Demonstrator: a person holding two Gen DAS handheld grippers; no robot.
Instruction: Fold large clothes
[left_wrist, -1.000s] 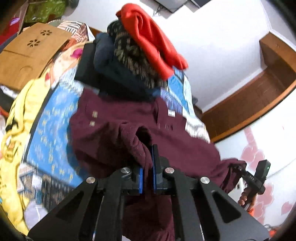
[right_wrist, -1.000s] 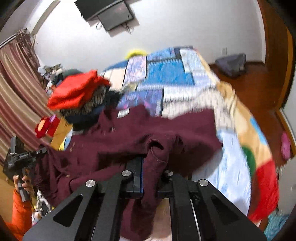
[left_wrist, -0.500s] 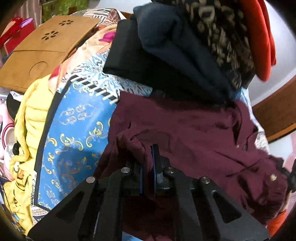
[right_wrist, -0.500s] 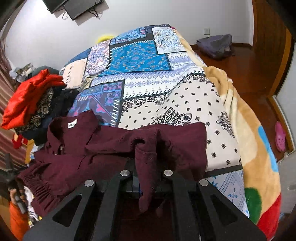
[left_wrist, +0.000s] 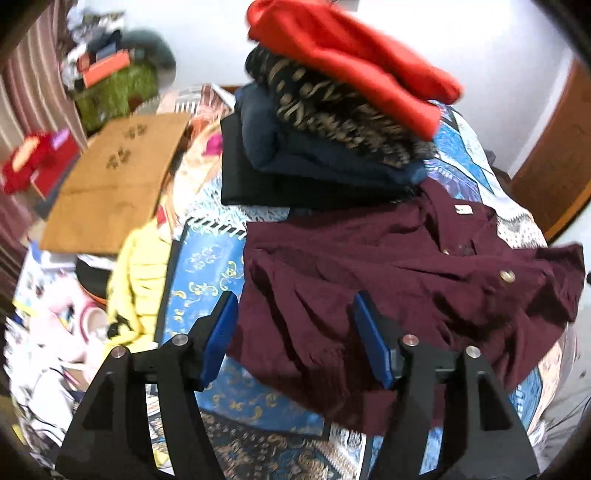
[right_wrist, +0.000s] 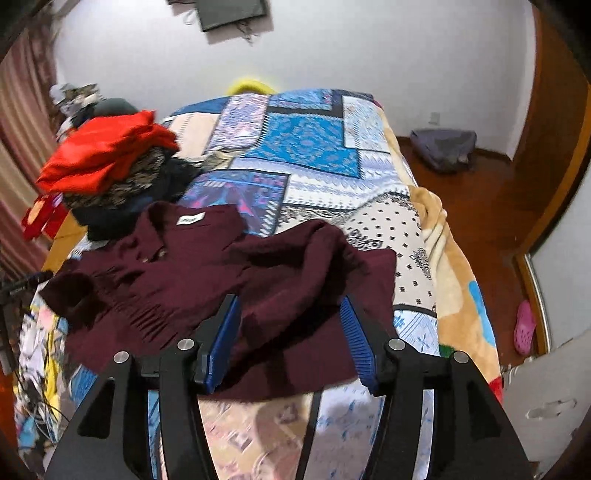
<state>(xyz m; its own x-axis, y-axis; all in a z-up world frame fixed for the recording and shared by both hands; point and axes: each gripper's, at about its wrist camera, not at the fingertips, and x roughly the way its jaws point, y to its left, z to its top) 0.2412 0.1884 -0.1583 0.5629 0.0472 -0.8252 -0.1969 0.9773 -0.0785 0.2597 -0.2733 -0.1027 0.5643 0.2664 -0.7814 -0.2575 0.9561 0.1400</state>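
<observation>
A maroon button shirt (left_wrist: 388, 280) lies crumpled on the patchwork bedspread (left_wrist: 207, 266), collar and white label toward the far side. It also shows in the right wrist view (right_wrist: 207, 280). My left gripper (left_wrist: 295, 314) is open and empty, its blue pads (left_wrist: 218, 339) just above the shirt's near left edge. My right gripper (right_wrist: 290, 321) is open and empty over the shirt's near right part, with blue pads (right_wrist: 356, 339) apart.
A stack of folded clothes (left_wrist: 332, 122) topped by a red garment (left_wrist: 351, 59) stands just behind the shirt; it also shows in the right wrist view (right_wrist: 107, 162). A brown cardboard sheet (left_wrist: 114, 181) and yellow cloth (left_wrist: 144, 273) lie left. The bed (right_wrist: 443, 266) drops off to the wooden floor at right.
Both grippers have opened and let go of the maroon shirt, which now lies on the bed. Both have drawn back and up from it.
</observation>
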